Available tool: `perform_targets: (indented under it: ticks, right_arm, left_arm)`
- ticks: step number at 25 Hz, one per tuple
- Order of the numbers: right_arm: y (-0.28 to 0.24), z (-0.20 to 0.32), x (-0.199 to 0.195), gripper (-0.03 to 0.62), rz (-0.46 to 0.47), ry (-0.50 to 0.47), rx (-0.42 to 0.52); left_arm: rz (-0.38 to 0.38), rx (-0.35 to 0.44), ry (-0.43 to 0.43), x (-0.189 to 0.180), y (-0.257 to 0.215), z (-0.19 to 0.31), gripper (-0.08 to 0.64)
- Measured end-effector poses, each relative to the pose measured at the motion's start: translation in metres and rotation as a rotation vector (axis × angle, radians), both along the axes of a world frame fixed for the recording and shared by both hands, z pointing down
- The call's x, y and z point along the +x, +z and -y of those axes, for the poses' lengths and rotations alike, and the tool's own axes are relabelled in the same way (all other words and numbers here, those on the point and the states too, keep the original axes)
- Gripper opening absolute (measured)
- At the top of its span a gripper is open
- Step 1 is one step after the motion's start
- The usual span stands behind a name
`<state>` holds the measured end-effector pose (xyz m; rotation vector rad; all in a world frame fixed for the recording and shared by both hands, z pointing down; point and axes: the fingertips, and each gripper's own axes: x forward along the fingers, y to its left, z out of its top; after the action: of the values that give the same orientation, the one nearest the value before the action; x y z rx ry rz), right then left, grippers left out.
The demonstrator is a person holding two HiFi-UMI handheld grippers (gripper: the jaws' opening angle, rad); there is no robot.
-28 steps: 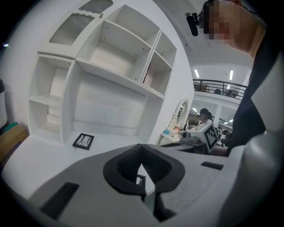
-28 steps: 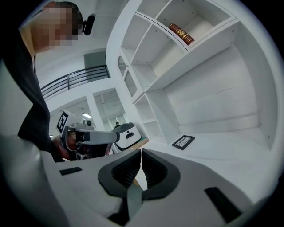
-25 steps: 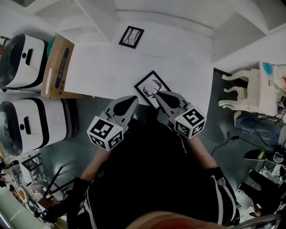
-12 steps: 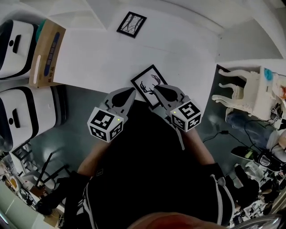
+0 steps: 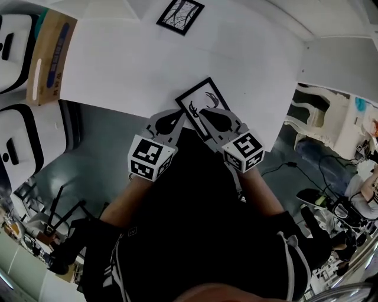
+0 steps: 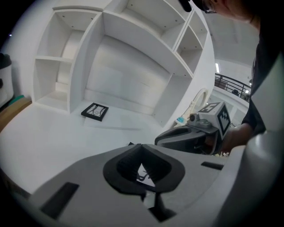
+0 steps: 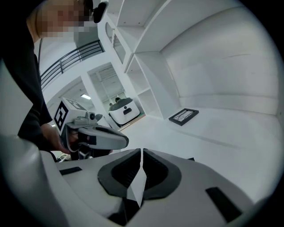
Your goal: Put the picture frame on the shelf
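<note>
Reach stage, I judge: left gripper (image 5: 177, 116) and right gripper (image 5: 211, 115), both closed and empty, hover over the picture frame (image 5: 196, 99); next, jaws must open to grasp it.

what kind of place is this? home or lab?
Probably a lab or test space staged like a room, not a home: white shelf unit, white table holding a near picture frame and a far picture frame, bulky white machines parked beside it.
</note>
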<state>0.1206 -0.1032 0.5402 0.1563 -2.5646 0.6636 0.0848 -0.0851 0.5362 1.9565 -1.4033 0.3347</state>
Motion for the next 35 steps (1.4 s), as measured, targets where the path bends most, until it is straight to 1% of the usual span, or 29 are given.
perform_targets:
  ticks: [3, 7, 13, 21, 22, 25, 26, 27, 28, 29, 32, 35]
  right_arm:
    - [0.006, 0.005, 0.003, 0.023, 0.007, 0.027, -0.006]
    - [0.023, 0.008, 0.008, 0.023, 0.017, 0.043, -0.029]
    - [0.05, 0.012, 0.021, 0.023, -0.034, 0.053, -0.015]
    - [0.066, 0.01, 0.03, 0.025, -0.086, 0.056, 0.002]
    - [0.068, 0.009, 0.03, 0.025, -0.092, 0.061, 0.003]
    - [0.076, 0.009, 0.034, 0.026, -0.128, 0.08, 0.018]
    - [0.08, 0.012, 0.037, 0.035, -0.148, 0.089, 0.03]
    - [0.084, 0.017, 0.042, 0.059, -0.171, 0.099, 0.04]
    - [0.088, 0.023, 0.048, 0.099, -0.193, 0.11, 0.044]
    - [0.091, 0.027, 0.053, 0.119, -0.213, 0.118, 0.041]
    - [0.1, 0.031, 0.064, 0.13, -0.267, 0.13, 0.025]
    - [0.109, 0.028, 0.073, 0.135, -0.328, 0.131, 0.037]
  left_arm:
    - [0.02, -0.019, -0.032, -0.004, 0.017, 0.001, 0.003]
    - [0.053, -0.079, -0.034, -0.004, 0.048, -0.002, 0.003]
    - [0.068, -0.137, -0.056, 0.001, 0.08, -0.009, 0.003]
    - [0.051, -0.238, -0.062, 0.006, 0.109, -0.031, 0.008]
    - [0.05, -0.246, -0.063, 0.006, 0.112, -0.032, 0.019]
    - [0.016, -0.292, -0.072, 0.008, 0.123, -0.035, 0.121]
    - [-0.001, -0.31, -0.078, 0.008, 0.127, -0.035, 0.147]
    - [-0.013, -0.325, -0.081, 0.01, 0.13, -0.036, 0.171]
    - [-0.019, -0.335, -0.081, 0.011, 0.132, -0.036, 0.183]
    - [-0.021, -0.343, -0.077, 0.013, 0.135, -0.036, 0.193]
    - [-0.013, -0.362, -0.054, 0.017, 0.141, -0.037, 0.209]
    - [-0.003, -0.379, -0.028, 0.021, 0.144, -0.035, 0.225]
